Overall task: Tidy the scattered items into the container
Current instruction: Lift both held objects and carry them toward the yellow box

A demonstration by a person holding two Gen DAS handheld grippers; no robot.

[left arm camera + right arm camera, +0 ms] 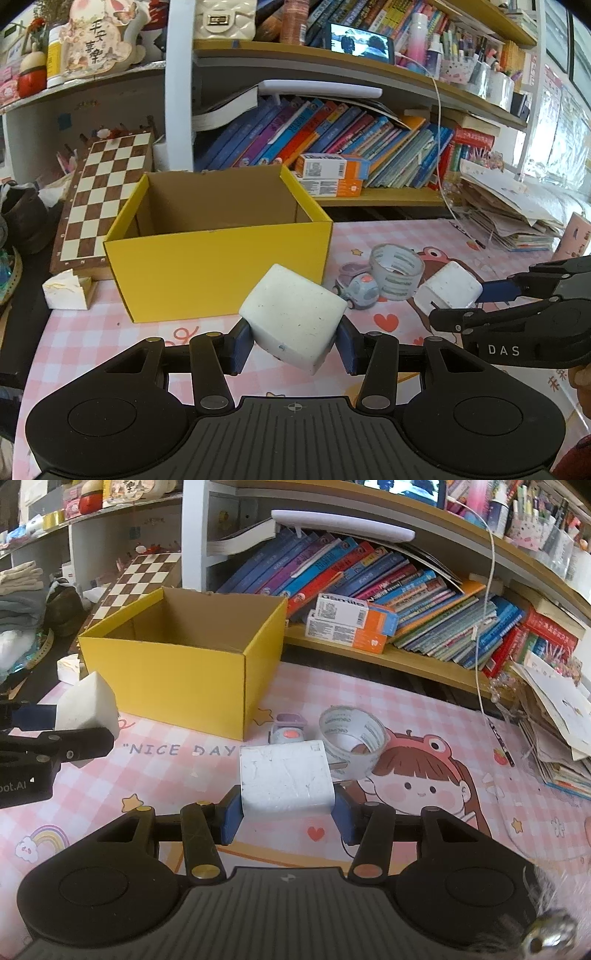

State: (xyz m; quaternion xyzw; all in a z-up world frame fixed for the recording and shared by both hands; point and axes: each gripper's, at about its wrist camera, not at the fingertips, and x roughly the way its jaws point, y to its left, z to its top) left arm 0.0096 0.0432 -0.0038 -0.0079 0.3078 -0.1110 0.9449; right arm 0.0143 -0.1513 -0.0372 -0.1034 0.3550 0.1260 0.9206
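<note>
My left gripper (294,345) is shut on a white foam block (291,314), held above the pink mat in front of the open yellow box (218,266); the block also shows in the right wrist view (86,705). My right gripper (288,818) is shut on a white charger plug (286,777), right of the box (177,679); it also shows in the left wrist view (448,290). A roll of clear tape (351,734) and a small toy car (288,731) lie on the mat beyond the charger. The box looks empty inside.
A chessboard (103,195) leans left of the box, with a small white carton (66,291) in front of it. Shelves of books (332,144) run behind. A paper stack (509,210) sits at the right. A white cable (484,627) hangs down.
</note>
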